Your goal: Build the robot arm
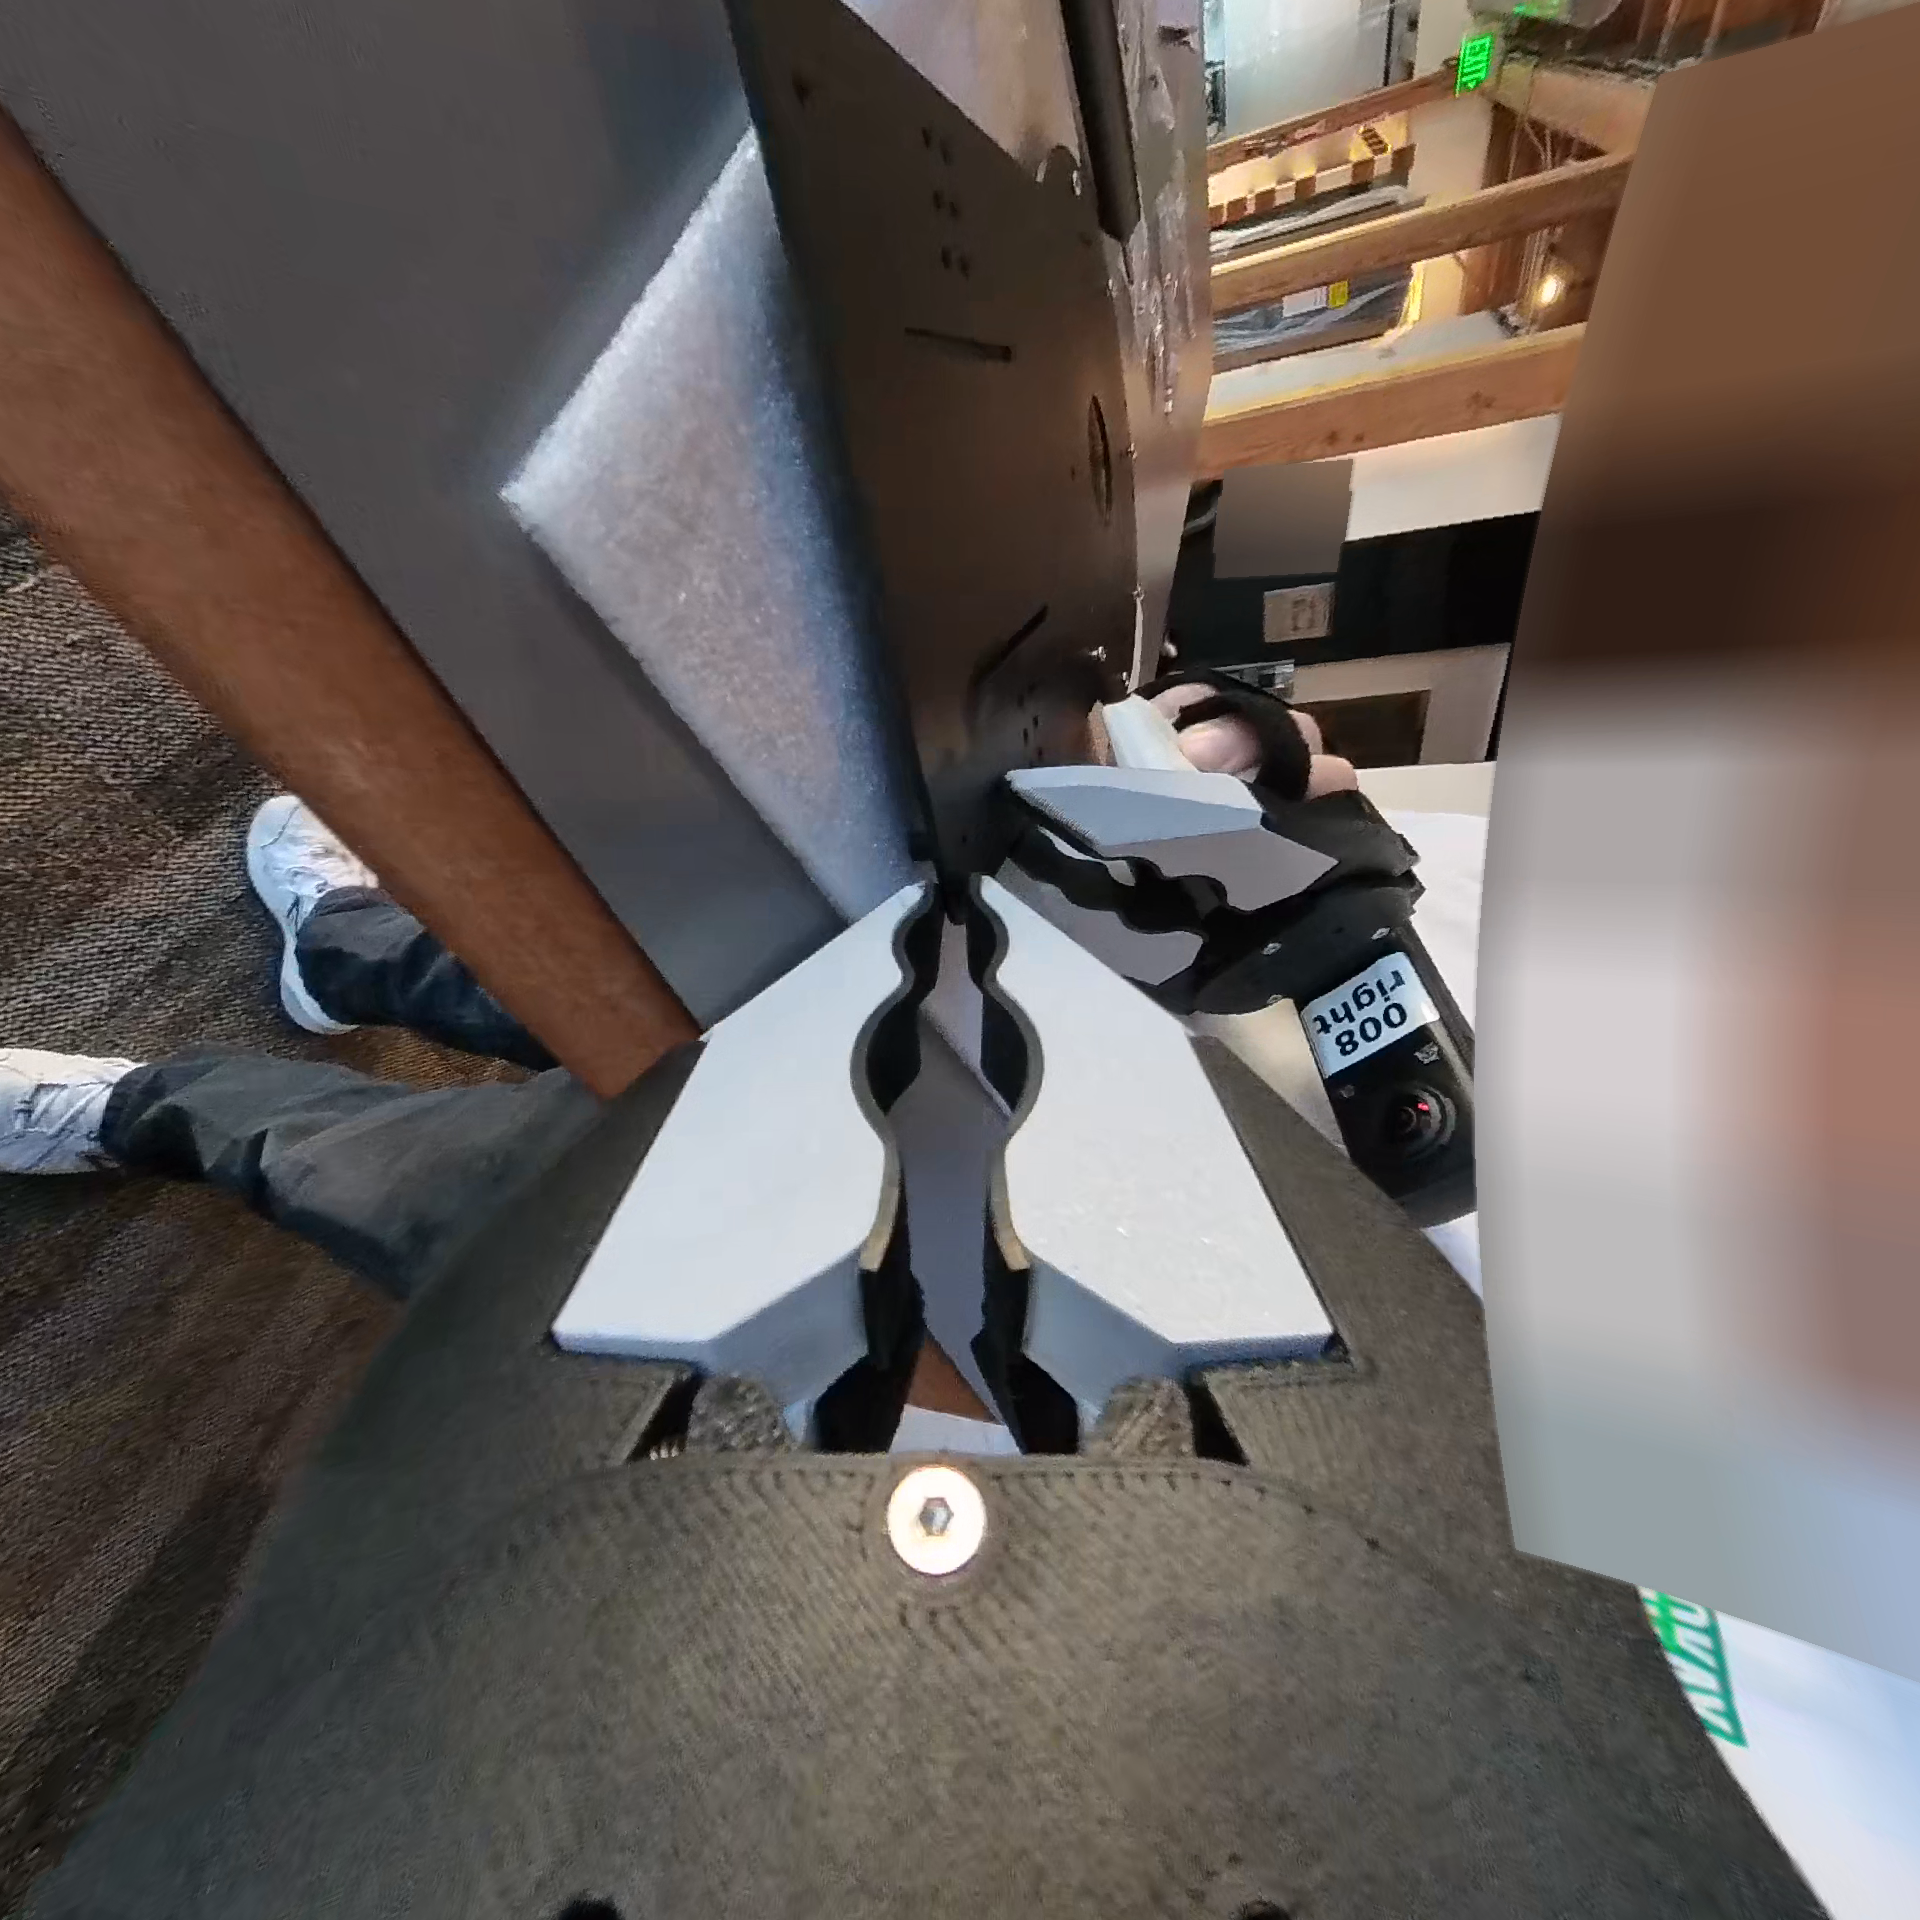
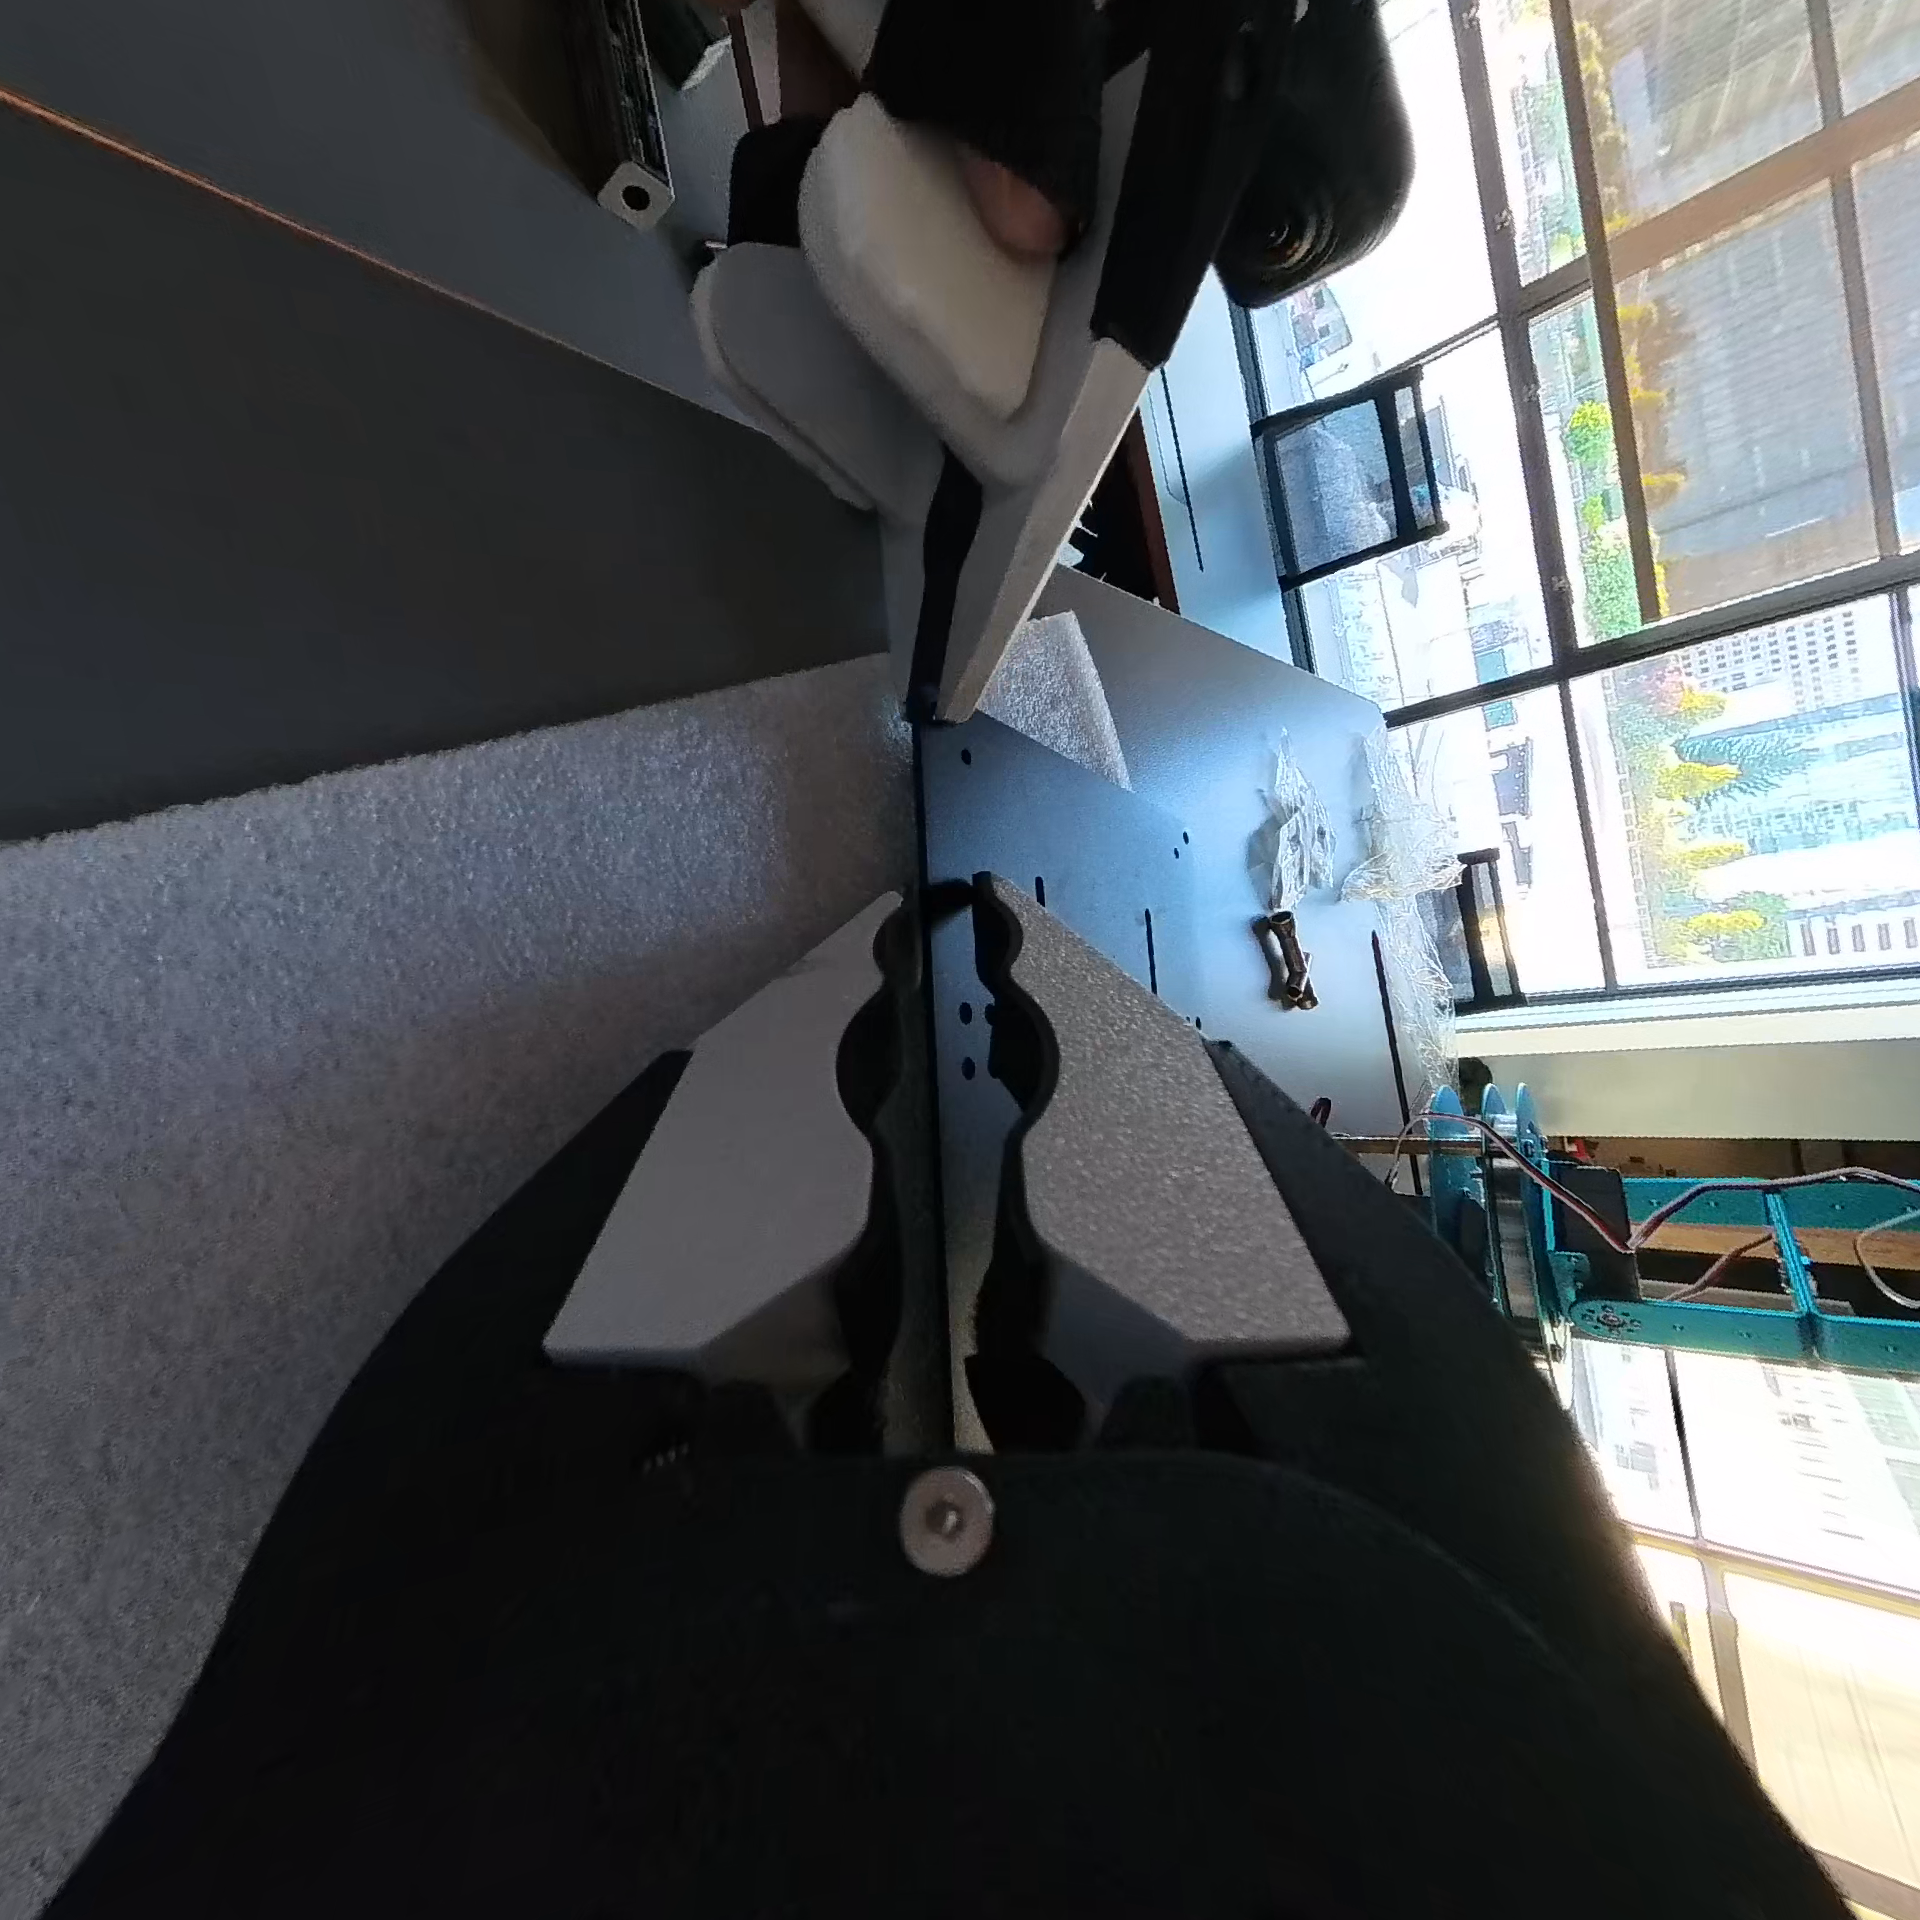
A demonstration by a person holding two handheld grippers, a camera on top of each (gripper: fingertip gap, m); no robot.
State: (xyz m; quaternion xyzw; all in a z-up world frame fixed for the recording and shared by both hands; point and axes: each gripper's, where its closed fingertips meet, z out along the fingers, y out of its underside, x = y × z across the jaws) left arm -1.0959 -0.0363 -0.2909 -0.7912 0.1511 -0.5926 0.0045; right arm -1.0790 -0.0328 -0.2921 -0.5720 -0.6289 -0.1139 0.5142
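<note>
1. Two grippers are clamped on one thin black metal plate [image 2: 1049, 831], which I hold up on edge. The plate runs straight ahead between my fingers in both wrist views.

2. My left gripper [image 1: 951, 909] pinches the plate's near edge right at the fingertips. The jaws are drawn almost together, with only the sheet between them.

3. My right gripper [image 2: 940, 894] is clenched on the same edge, with the plate sunk deeper between the wavy pads. The other gripper bites just ahead of its tips. I judge the two grips sit close together so the sheet cannot swing or twist.

4. From the left wrist view, my right hand [image 1: 1247, 748] in its black fingerless glove is just to the right of the tips, squeezing the pale trigger.

5. A sheet of white packing foam [image 1: 707, 540] lies against the plate's left face, ahead and to the left of both grippers. It looks like padding that came with the plate.

6. On the plate's right face, ahead of the right gripper, sit a small brass fitting [image 2: 1288, 961] and crumpled clear wrap [image 2: 1299, 821].

7. Far right of that gripper stands a teal metal frame [image 2: 1662, 1268] with wires. A wooden table edge [image 1: 270, 644] slants off to the left of the left one.
</note>
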